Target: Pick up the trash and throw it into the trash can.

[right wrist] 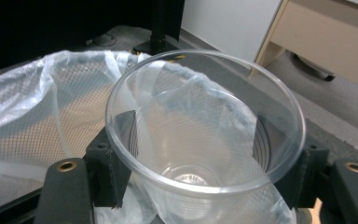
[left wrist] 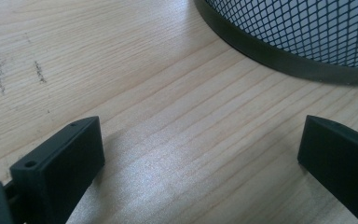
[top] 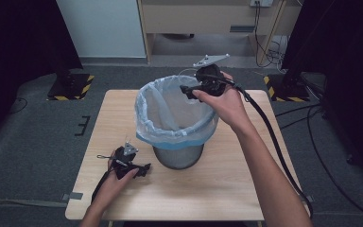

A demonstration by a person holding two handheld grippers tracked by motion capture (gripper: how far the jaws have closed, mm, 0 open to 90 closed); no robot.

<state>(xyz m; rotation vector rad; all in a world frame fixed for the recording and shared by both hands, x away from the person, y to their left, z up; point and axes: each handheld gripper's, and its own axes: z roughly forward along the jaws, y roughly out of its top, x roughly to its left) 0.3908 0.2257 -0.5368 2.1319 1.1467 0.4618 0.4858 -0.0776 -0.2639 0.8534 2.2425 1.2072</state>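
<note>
No legible text anywhere; embossed mark on clear cup [right wrist: 204, 140] base (too blurred to read)

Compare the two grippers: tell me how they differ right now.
The right gripper is shut on a clear plastic cup; the left gripper is open and holds nothing. The right gripper is raised over the lined mesh bin; the left gripper sits low on the table beside the bin's base. Both have black jaws.
</note>
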